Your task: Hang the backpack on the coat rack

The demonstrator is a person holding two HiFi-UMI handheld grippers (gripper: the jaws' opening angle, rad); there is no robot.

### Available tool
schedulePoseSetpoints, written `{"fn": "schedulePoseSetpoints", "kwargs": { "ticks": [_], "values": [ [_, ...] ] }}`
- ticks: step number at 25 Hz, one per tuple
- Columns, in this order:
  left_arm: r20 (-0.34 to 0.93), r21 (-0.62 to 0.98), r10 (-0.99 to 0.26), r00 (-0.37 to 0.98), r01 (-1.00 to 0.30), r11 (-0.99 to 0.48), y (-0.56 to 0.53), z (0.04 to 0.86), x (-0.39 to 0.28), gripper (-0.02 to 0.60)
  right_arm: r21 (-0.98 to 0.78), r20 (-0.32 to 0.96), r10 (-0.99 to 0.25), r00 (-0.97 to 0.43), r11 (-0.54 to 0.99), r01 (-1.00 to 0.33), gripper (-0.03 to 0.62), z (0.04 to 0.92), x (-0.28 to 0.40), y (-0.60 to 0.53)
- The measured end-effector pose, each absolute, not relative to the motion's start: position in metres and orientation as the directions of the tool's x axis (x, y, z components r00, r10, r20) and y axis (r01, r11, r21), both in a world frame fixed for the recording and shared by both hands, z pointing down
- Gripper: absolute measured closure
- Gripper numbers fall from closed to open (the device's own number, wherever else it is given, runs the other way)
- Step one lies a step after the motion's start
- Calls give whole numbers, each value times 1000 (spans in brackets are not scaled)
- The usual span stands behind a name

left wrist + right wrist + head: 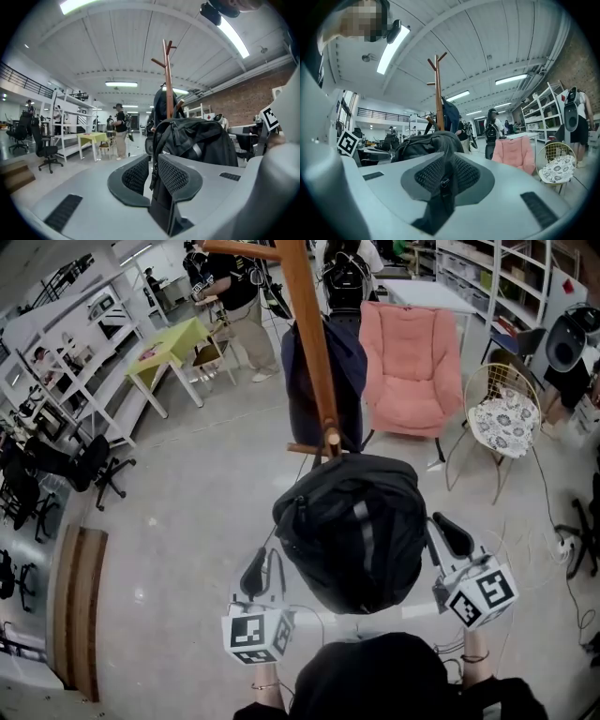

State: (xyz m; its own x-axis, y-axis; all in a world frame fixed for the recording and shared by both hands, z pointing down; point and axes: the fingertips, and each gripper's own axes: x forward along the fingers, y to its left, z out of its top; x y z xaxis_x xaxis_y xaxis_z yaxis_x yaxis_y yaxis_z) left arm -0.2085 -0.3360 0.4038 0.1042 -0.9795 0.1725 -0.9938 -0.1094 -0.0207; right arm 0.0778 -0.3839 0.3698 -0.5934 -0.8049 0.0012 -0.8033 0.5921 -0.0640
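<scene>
Backpack (352, 531), closed with contents unseen, hangs between the two grippers: left gripper (255, 572) clamped on a strap (153, 161), right gripper (453, 533) clamped on its other side; coat rack (305, 334) stands just beyond them.

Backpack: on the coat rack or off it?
Off it: left gripper and right gripper pinch the backpack by straps, near the coat rack.

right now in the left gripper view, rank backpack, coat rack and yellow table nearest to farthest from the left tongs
1. backpack, caught in the left tongs
2. coat rack, just behind the backpack
3. yellow table, far off left
</scene>
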Motion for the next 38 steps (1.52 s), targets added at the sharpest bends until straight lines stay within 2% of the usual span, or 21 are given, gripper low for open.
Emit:
{"fn": "schedulePoseSetpoints", "kwargs": {
  "ticks": [3,15,38],
  "values": [
    [171,-28,-981,89,-995,-95,-330,403,-207,513,-43,-14,-831,-557,557,-830,566,368,90,-380],
    [149,-42,-986,78,-995,-85,-317,399,-203,565,-125,-25,-867,-498,497,-858,580,374,122,-371],
    [152,-64,-983,101,-992,-112,-310,406,-206,566,-79,-25,-881,-472,473,-878,582,376,128,-365]
  ]
}}
